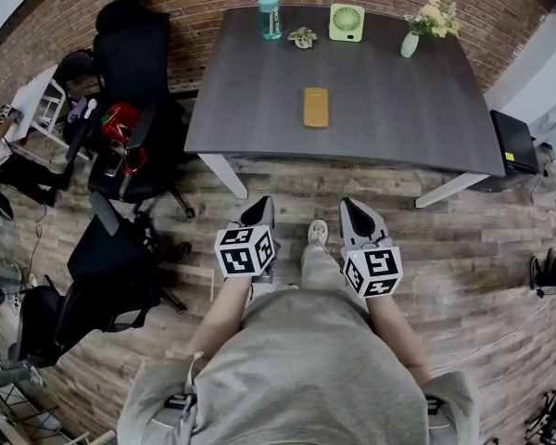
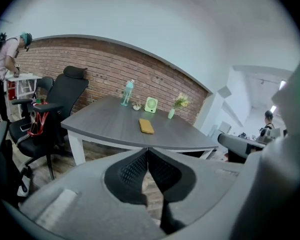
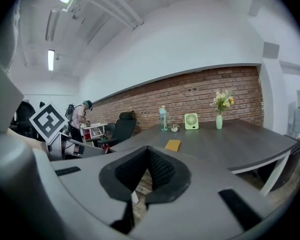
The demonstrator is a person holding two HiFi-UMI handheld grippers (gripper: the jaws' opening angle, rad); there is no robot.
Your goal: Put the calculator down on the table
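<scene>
Head view. The calculator (image 1: 315, 107), yellow, lies flat at upper centre on the table (image 1: 426, 119), well apart from both tools, so the task appears complete. Left gripper (image 1: 258, 213) and right gripper (image 1: 357, 216), lower centre, have their jaws together on nothing, presumably because nothing is left to carry. The label on the bottle (image 1: 270, 12) is illegible.

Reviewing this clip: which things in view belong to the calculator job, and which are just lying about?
Job in hand:
- calculator, apparently the flat yellow item, lying on the table
- left gripper and right gripper, both shut and empty

Lying about:
- water bottle
- small plant
- green fan
- vase of flowers
- office chairs
</scene>
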